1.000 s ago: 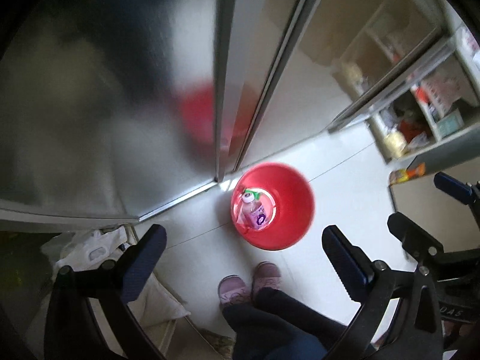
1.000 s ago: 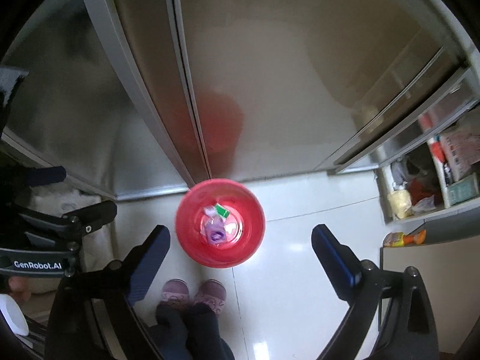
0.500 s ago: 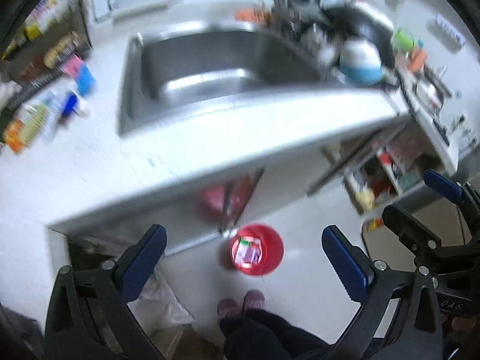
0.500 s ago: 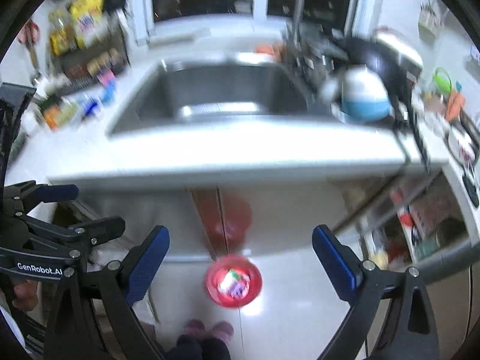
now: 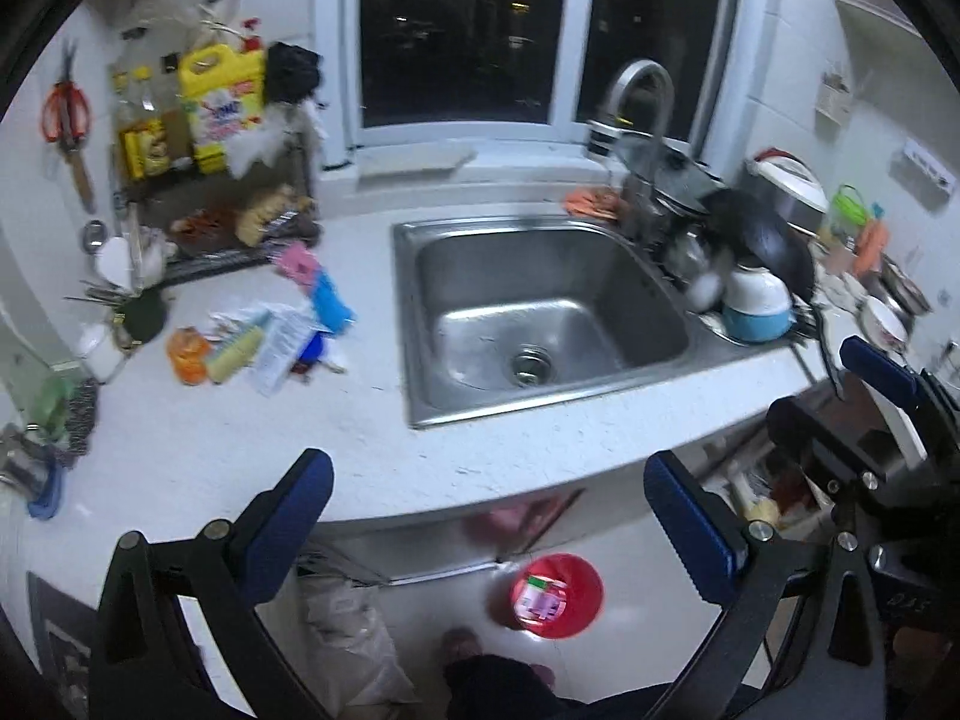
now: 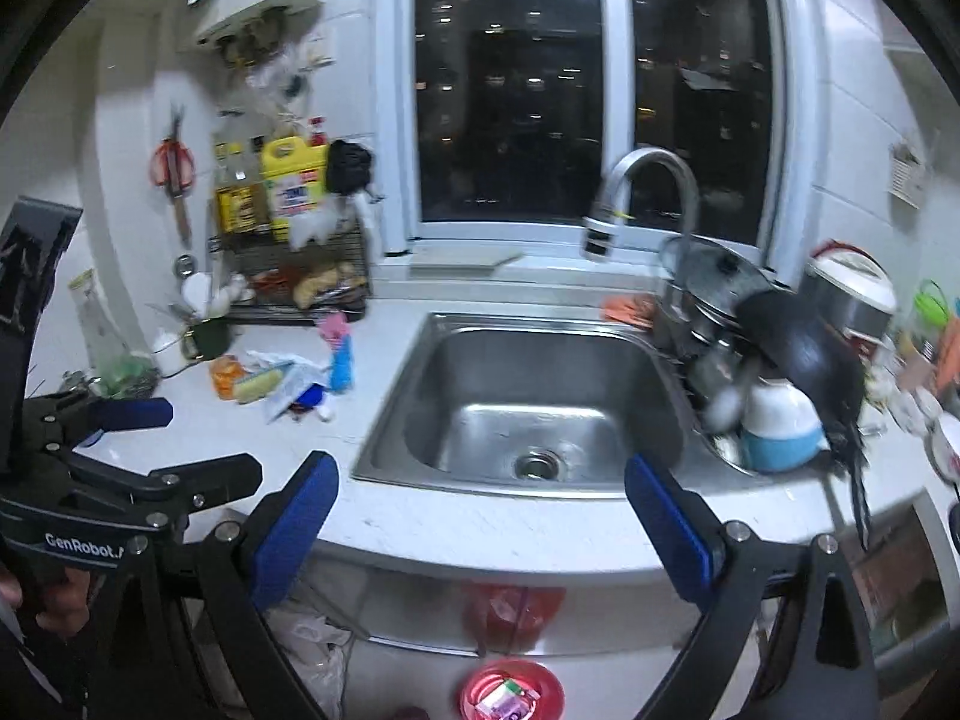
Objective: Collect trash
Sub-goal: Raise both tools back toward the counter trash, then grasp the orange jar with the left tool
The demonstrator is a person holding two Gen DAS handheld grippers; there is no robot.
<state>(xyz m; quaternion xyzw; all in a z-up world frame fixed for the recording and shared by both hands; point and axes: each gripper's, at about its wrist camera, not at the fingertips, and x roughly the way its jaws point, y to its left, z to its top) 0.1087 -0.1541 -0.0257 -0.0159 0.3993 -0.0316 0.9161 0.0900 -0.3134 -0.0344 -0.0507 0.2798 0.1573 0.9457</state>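
Observation:
A red bin (image 5: 557, 595) (image 6: 512, 691) with wrappers in it stands on the floor below the counter. A heap of trash (image 5: 264, 343) (image 6: 277, 381) lies on the white counter (image 5: 210, 438) left of the sink: an orange packet, a yellow wrapper, white paper, blue and pink bits. My left gripper (image 5: 487, 525) is open and empty above the counter's front edge. Over the same edge, in front of the sink, my right gripper (image 6: 480, 525) is open with nothing between its fingers. The left gripper also shows at the left in the right wrist view.
A steel sink (image 5: 540, 312) (image 6: 528, 402) with a tap sits mid-counter. Pots, a black pan and bowls (image 5: 744, 276) crowd its right side. A rack with bottles (image 5: 204, 138) stands at the back left. A white bag (image 5: 354, 630) sits on the floor under the counter.
Both grippers have risen from floor level by the red bin up to counter height and tilted up; the sink and the trash on the counter have come into view. Both stay open.

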